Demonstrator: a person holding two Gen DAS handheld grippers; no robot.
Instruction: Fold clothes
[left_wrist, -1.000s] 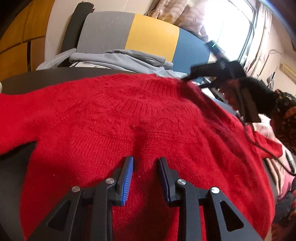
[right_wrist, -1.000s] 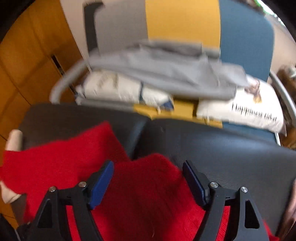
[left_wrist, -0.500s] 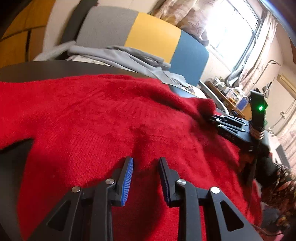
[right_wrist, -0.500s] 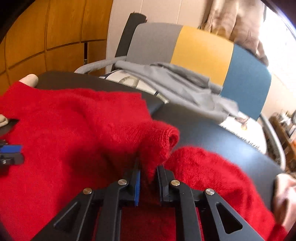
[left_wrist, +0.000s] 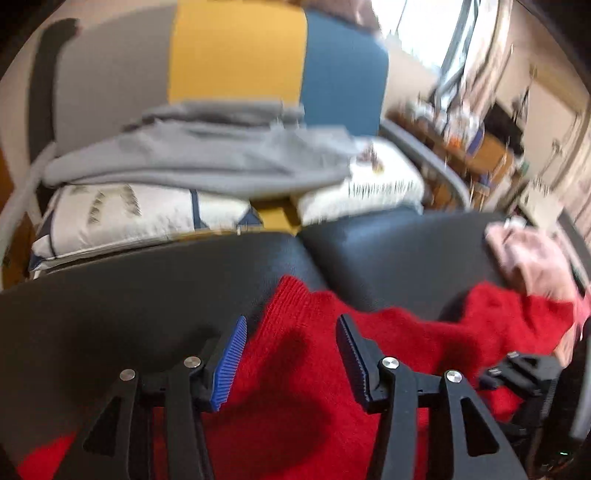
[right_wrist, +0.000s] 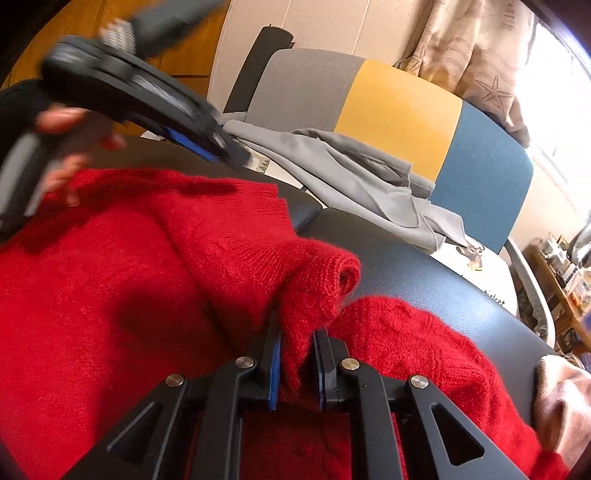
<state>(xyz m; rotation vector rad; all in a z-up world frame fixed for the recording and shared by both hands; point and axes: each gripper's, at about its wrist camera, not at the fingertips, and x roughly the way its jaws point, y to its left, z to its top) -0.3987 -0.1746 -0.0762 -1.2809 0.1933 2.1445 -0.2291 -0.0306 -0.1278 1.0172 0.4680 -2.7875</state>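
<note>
Right gripper (right_wrist: 295, 360): fingers pinch a bunched sleeve end of the red sweater (right_wrist: 110, 295), cuff poking forward past the tips. Sleeve runs back and leftward onto the sweater body, so the right hand is nearer. Left gripper (left_wrist: 290, 354): fingers spread, empty, above the sweater's far edge. Fuzzy knit lies rumpled, partly doubled over, on the dark worktop (left_wrist: 110, 295).

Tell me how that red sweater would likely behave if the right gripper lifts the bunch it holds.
Probably floppy: the red sweater bunches and curls over where the right gripper pinches it. Likely to trail and drag, since most of it lies spread across the black table. Its fuzzy knit probably grips rather than slips.
</note>
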